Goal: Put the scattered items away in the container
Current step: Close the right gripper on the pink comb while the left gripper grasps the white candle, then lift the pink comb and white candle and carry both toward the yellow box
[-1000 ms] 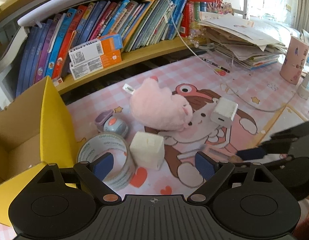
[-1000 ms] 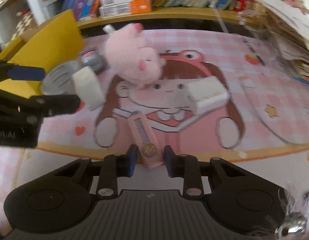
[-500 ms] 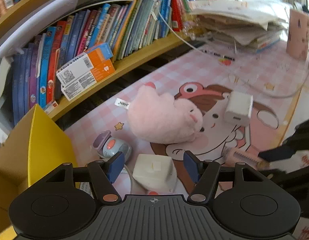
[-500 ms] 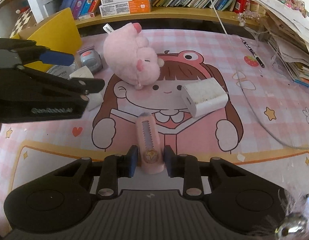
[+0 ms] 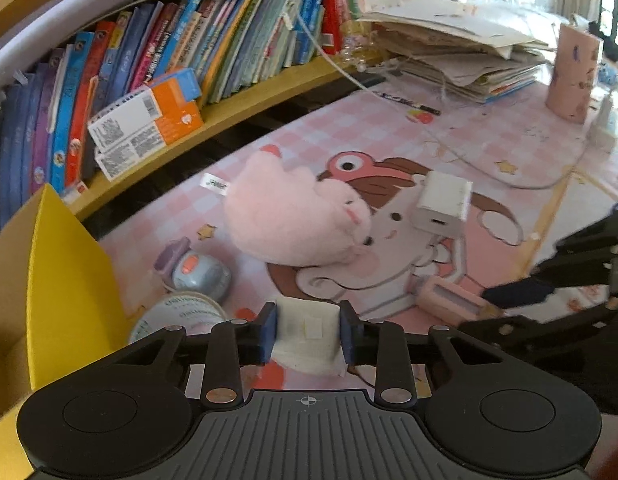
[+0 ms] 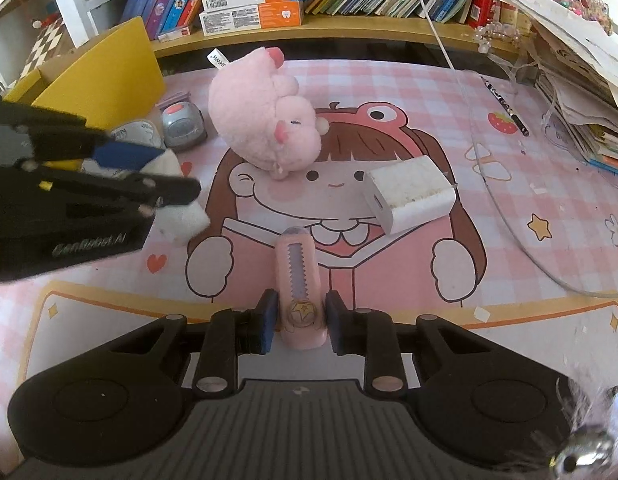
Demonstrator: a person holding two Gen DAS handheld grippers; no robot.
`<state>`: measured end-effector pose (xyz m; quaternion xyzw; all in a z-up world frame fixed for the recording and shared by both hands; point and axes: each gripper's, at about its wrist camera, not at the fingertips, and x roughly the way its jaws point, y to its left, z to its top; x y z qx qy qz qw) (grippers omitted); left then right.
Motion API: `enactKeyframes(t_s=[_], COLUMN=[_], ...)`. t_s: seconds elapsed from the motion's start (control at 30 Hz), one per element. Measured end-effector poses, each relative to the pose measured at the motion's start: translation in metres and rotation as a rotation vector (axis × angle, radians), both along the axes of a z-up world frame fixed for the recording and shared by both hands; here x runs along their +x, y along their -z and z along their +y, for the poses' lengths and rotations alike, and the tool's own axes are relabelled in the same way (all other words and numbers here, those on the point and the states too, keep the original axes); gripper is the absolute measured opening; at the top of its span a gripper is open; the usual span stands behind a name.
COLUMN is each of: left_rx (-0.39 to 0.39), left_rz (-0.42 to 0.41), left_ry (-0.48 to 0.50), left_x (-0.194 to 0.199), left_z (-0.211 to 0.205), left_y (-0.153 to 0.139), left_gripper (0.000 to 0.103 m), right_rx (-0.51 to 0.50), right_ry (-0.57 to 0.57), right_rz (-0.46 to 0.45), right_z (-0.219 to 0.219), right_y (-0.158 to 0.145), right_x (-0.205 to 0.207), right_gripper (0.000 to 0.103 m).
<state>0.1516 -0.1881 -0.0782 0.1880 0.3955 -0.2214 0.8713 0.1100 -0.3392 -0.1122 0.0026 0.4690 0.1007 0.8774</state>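
My left gripper [image 5: 308, 332] is shut on a white foam cube [image 5: 307, 334], low over the pink desk mat; the cube also shows in the right wrist view [image 6: 181, 216]. My right gripper [image 6: 299, 322] has its jaws around a pink utility knife [image 6: 298, 284] lying on the mat, with small gaps at both pads. A pink plush toy [image 5: 297, 216], a white charger block [image 5: 443, 204], a grey tape measure [image 5: 199, 274] and a tape roll [image 5: 177, 316] lie scattered. The yellow cardboard box [image 5: 65, 280] stands at the left.
A wooden shelf of books [image 5: 197, 40] and orange boxes [image 5: 149, 120] runs along the back. A paper stack [image 5: 461, 56], a pink cup [image 5: 573, 72] and a white cable [image 5: 489, 168] are at the right.
My left gripper moved forward over the white cube and closed on it. The right gripper stayed around the pink knife, its jaws now slightly wider apart.
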Motion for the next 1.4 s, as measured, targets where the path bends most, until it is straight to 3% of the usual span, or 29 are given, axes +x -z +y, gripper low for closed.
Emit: enactKeyframes(t_s=[0.3, 1.4], left_rx=[-0.029, -0.093], left_rz=[-0.002, -0.114], left_ry=[0.002, -0.073], left_x=[-0.021, -0.099], left_z=[0.009, 0.05], left_y=[-0.016, -0.064], left_gripper=[0.029, 0.03], right_rx=[0.027, 0.011], right_ry=[0.02, -0.008], right_rz=[0.001, -0.161], right_z=[-0.002, 0.019], right_y=[-0.006, -0.061], right_x=[-0.006, -0.067], right_gripper=[0.024, 0.023])
